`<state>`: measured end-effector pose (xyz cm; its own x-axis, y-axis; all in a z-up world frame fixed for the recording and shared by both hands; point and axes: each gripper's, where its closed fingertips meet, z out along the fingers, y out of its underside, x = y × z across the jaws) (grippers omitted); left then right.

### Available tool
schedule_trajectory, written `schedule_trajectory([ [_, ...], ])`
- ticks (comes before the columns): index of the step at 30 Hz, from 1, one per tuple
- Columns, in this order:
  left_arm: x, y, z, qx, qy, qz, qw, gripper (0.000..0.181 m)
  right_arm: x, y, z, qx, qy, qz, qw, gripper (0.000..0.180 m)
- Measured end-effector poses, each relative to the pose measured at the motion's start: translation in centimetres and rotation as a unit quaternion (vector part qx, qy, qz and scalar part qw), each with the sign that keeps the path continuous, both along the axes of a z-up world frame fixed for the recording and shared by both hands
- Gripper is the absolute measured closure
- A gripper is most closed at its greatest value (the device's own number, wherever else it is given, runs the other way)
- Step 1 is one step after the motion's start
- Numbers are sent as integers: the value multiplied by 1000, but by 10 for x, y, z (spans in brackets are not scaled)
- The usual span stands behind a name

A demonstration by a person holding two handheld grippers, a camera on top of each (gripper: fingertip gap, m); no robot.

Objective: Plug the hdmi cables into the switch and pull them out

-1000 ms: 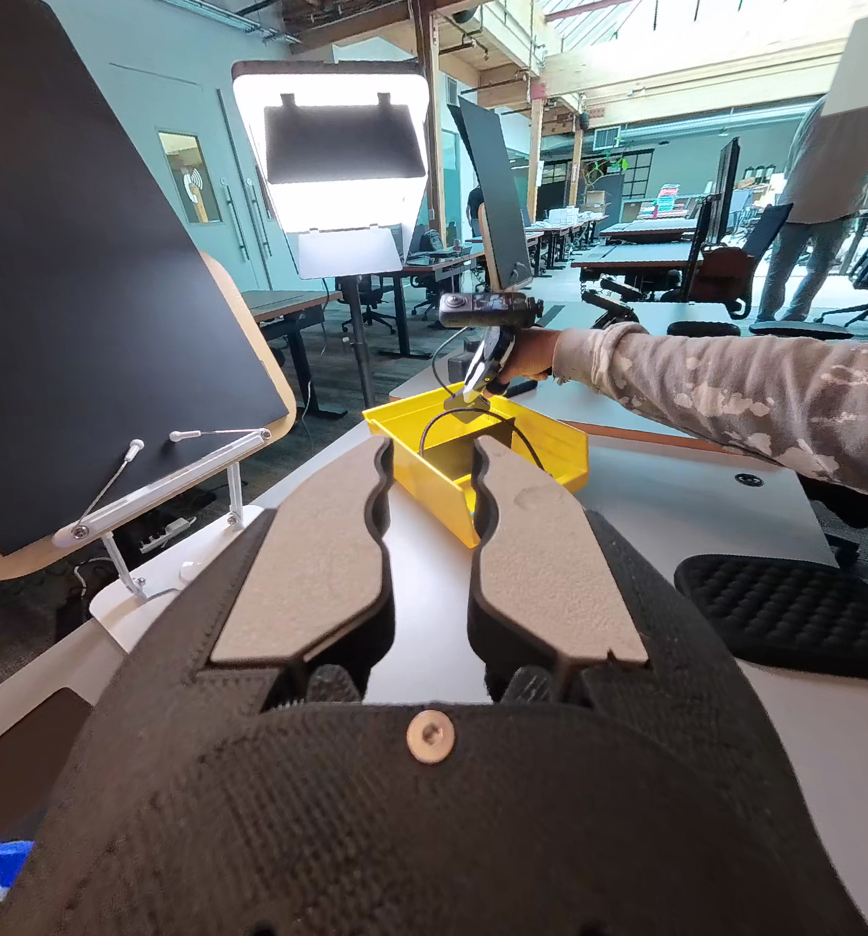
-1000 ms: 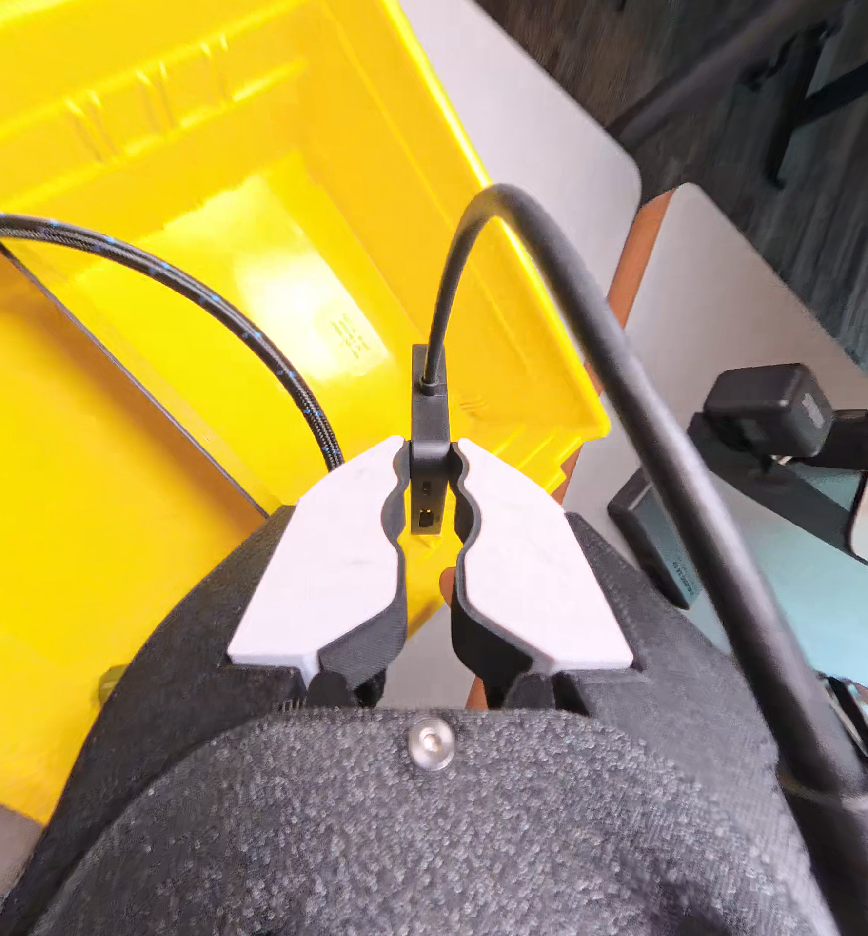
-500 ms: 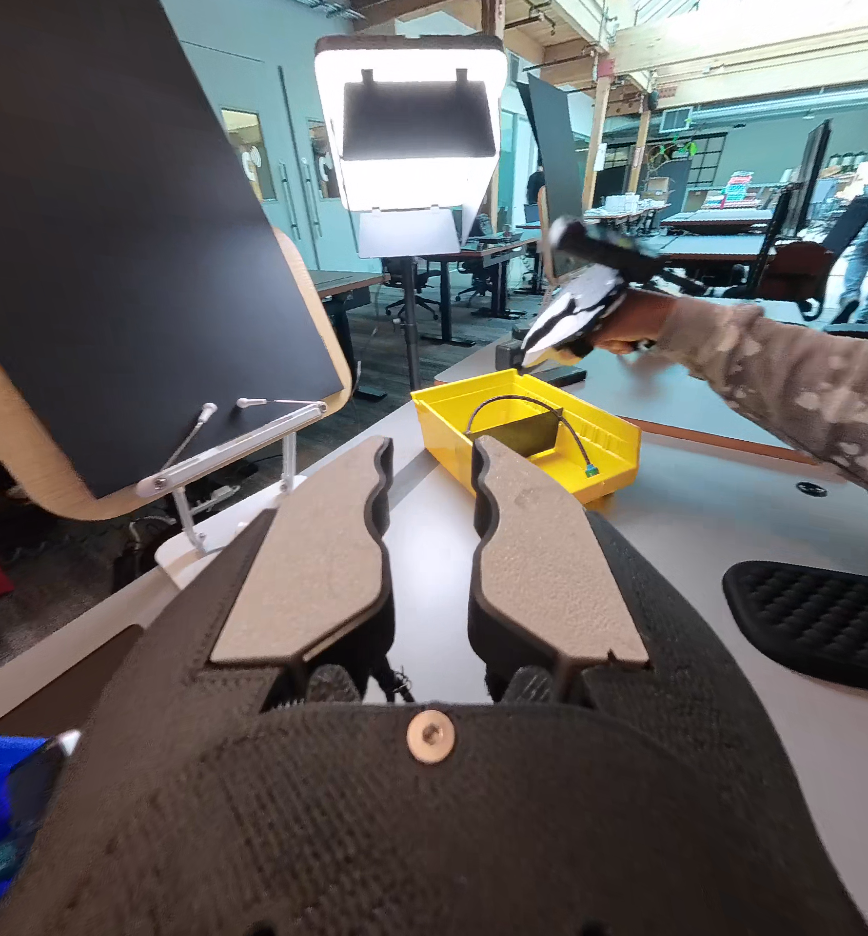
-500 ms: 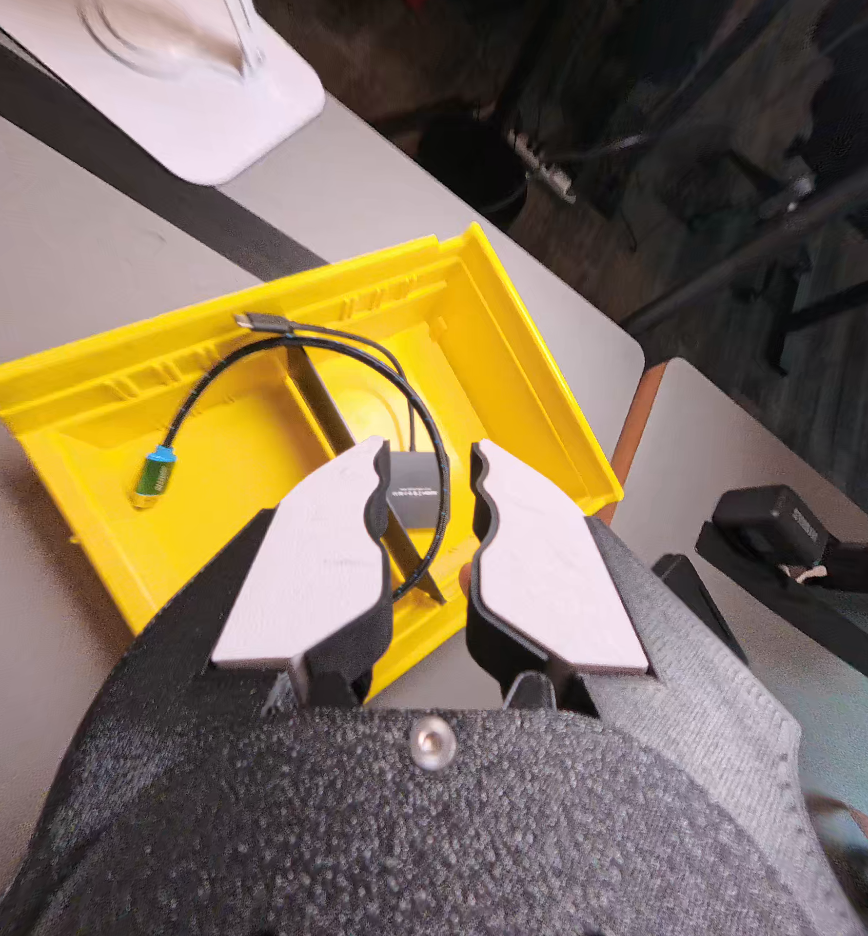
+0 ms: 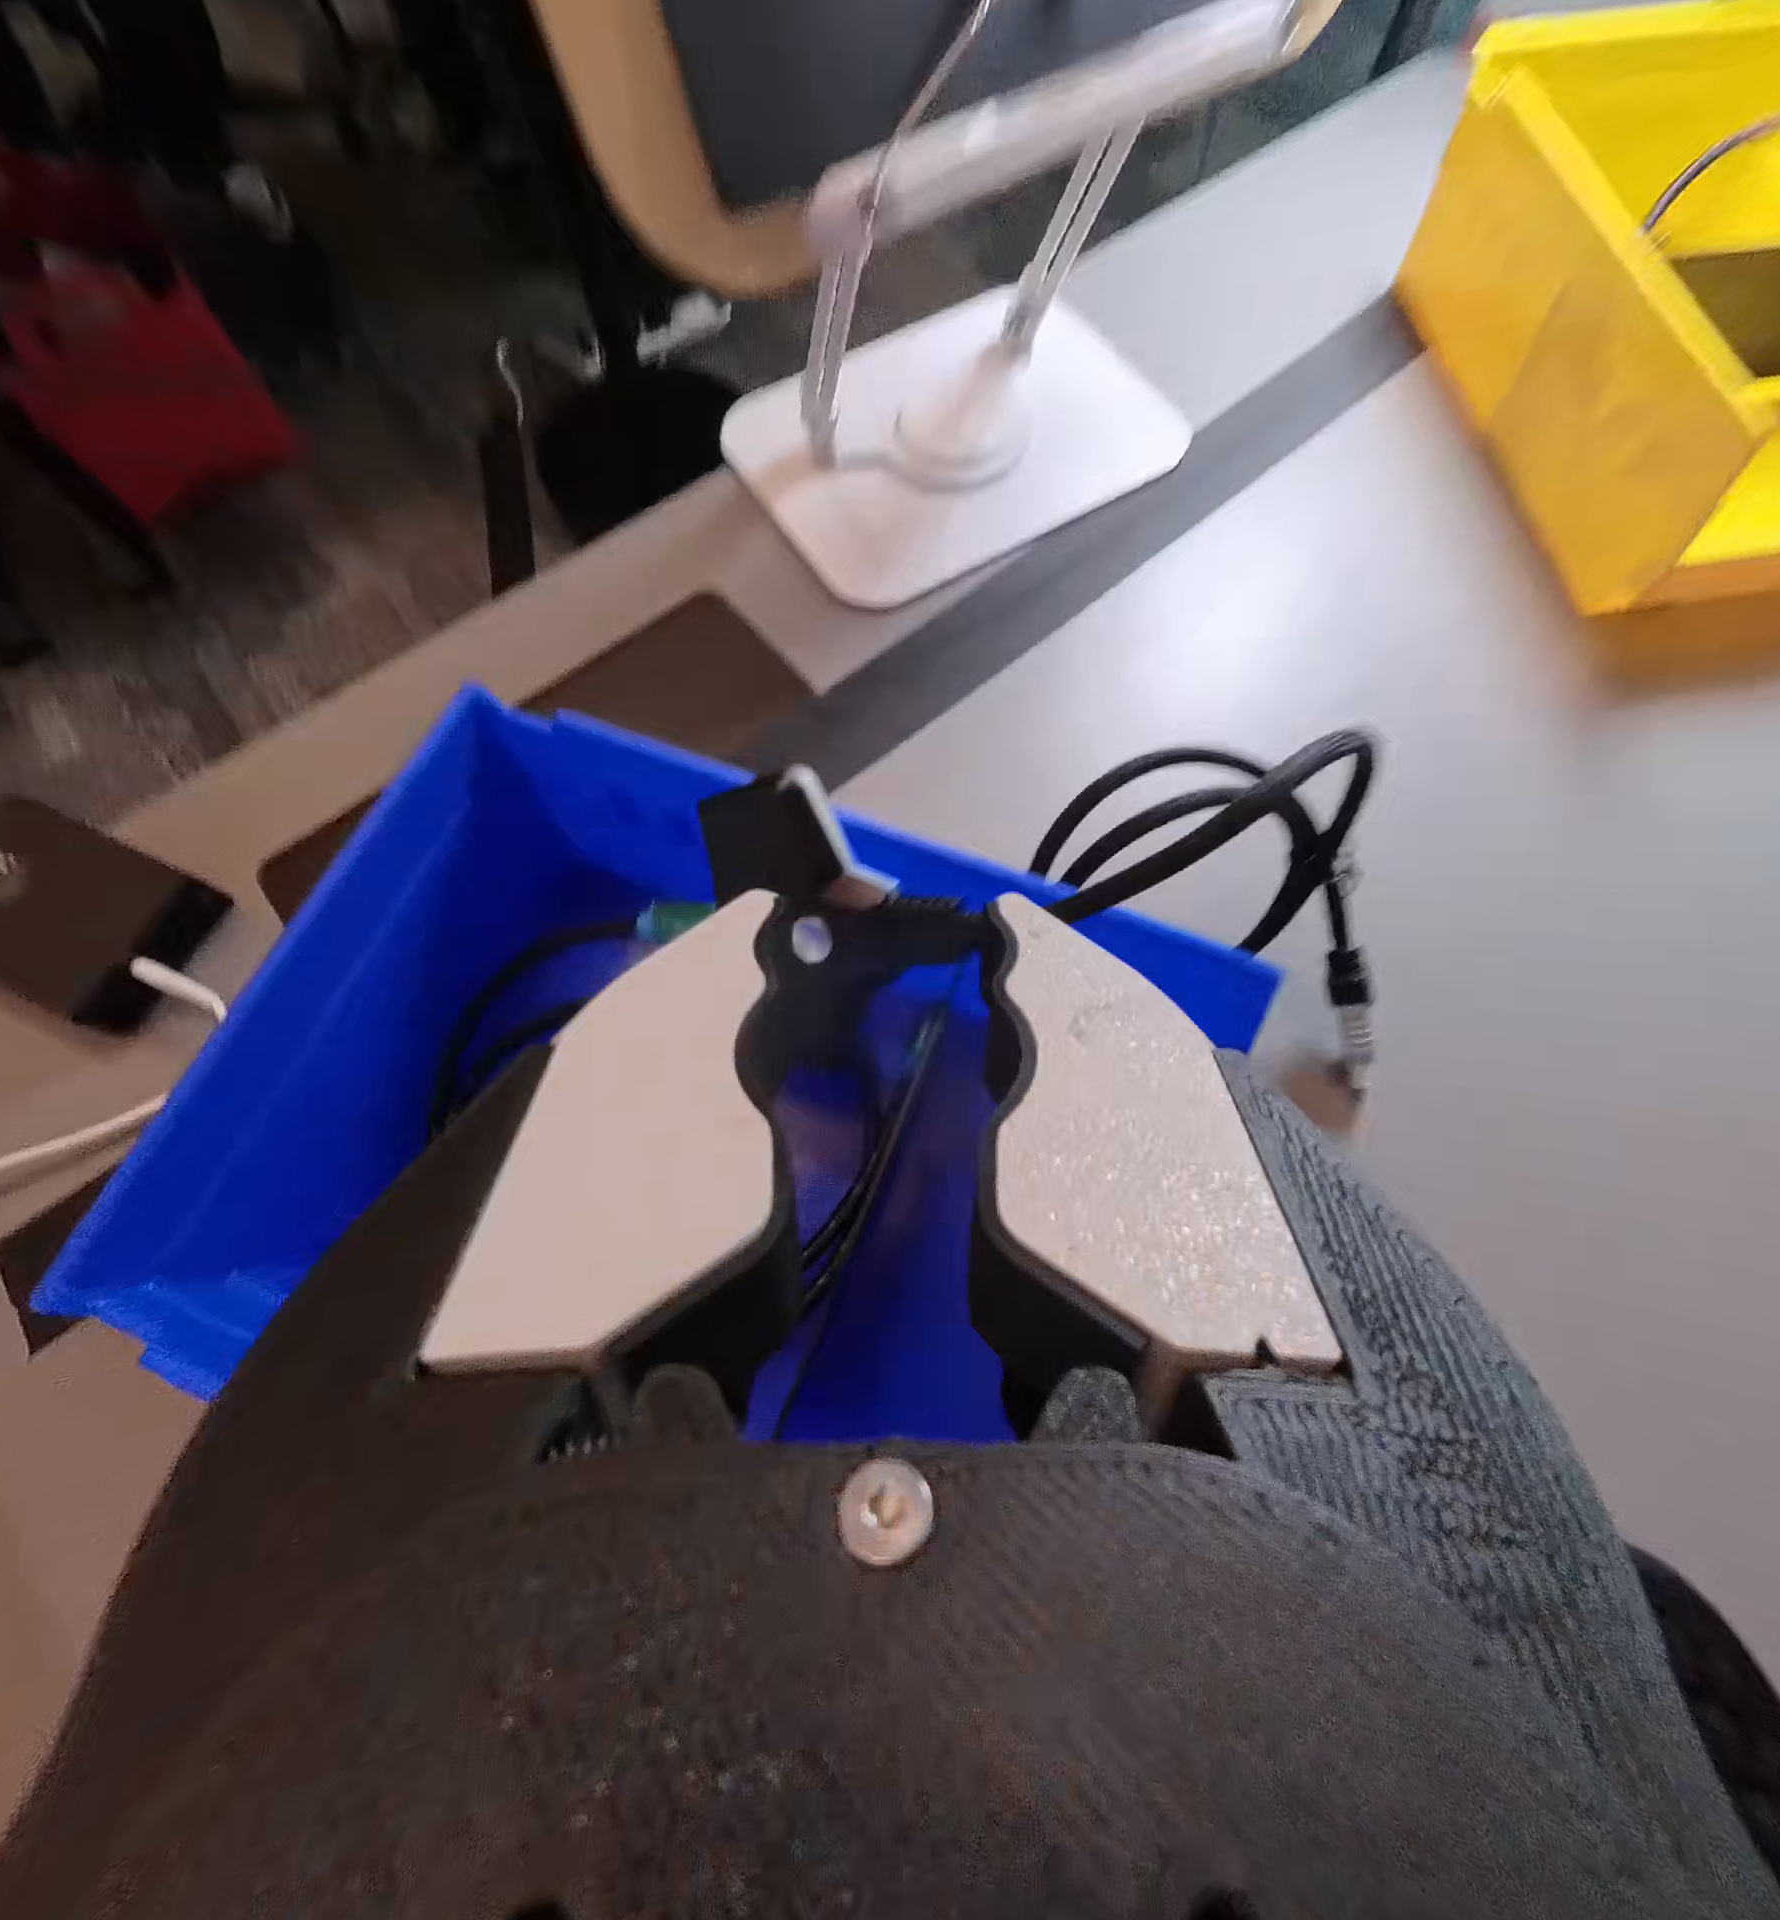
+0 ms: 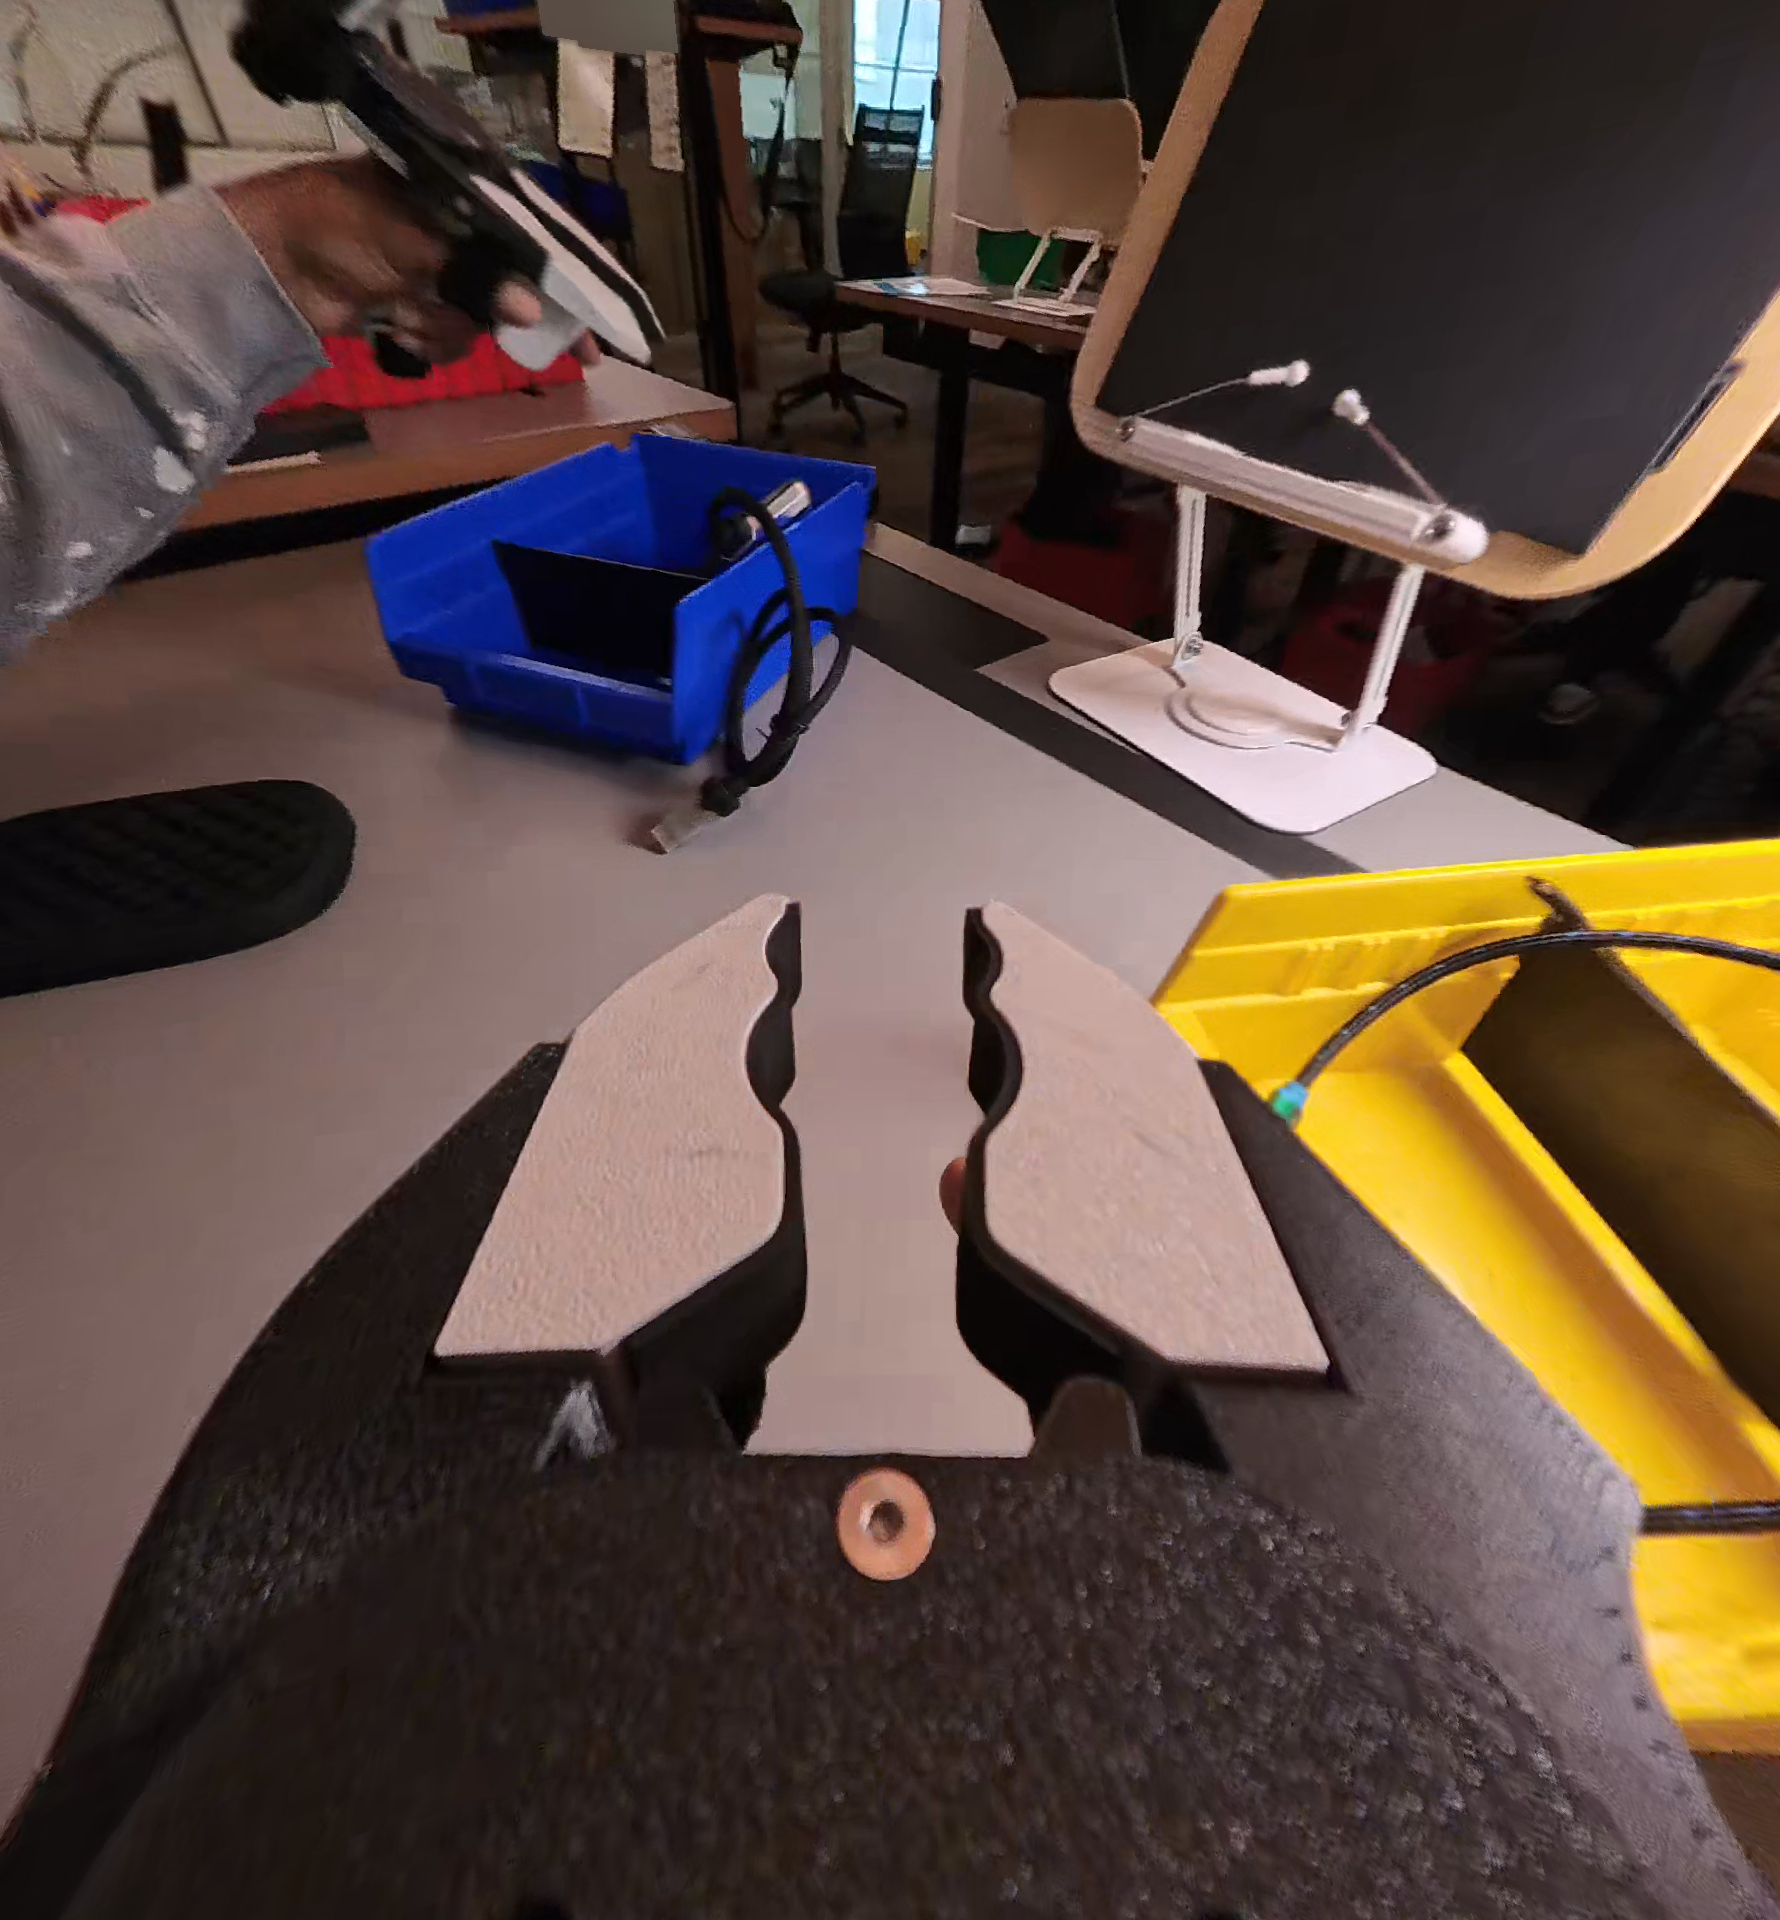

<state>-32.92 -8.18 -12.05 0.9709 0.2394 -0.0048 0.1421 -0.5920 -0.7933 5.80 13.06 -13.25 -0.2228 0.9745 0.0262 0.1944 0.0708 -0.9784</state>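
Note:
My left gripper [image 5: 881,914] is open and hovers over a blue bin [image 5: 346,997] that holds dark cables. A black plug with a silver end [image 5: 766,842] sticks up just beyond its fingertips. A black cable [image 5: 1208,810] hangs over the bin's right wall onto the table. It ends in a connector [image 5: 1348,997]. My right gripper [image 6: 878,920] is open and empty above the grey table. A yellow bin [image 6: 1385,1195] lies to its right with a thin cable [image 6: 1488,956] across it. The blue bin [image 6: 553,665] and the left gripper [image 6: 564,301] show farther off in the right wrist view.
A dark board on a white stand [image 6: 1250,727] stands at the table's far edge and also shows in the left wrist view [image 5: 959,488]. A black ribbed pad [image 6: 127,883] lies at the left. The yellow bin [image 5: 1613,343] has a dark divider [image 6: 1644,1122].
My right gripper let go of the black plug in the yellow bin, pulled back and turned toward the blue bin. My left gripper swung down over the blue bin.

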Motion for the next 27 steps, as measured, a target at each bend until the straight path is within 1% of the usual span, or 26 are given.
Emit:
schedule_trajectory([
  [3,-11,5,-45,-59,-7,8,998,135,1,-5,-12,-13,3,-7,1000,151],
  [6,-11,11,-83,-102,26,13,994,129,4,-6,-19,-18,3,-11,1000,152],
  [10,-12,24,-109,-117,71,28,990,121,7,-5,-25,-38,-1,-10,999,153],
  [13,-14,34,-111,-115,110,36,987,115,8,-6,-26,-53,6,-7,999,154],
  [16,-15,39,-108,-98,121,38,987,116,11,-8,-26,-55,15,-7,998,155],
  [18,-14,42,-102,-73,132,31,988,121,14,-9,-27,-57,19,-8,998,155],
  [20,-15,42,-95,-59,170,29,983,126,16,-9,-28,-62,22,-8,998,156],
  [22,-17,44,-95,-61,204,26,977,126,18,-9,-30,-71,23,-5,997,156],
  [24,-16,48,-93,-62,253,14,965,135,17,-10,-31,-80,22,-3,997,157],
  [27,-19,50,-82,-59,311,33,948,146,18,-11,-33,-73,22,-5,997,157],
])
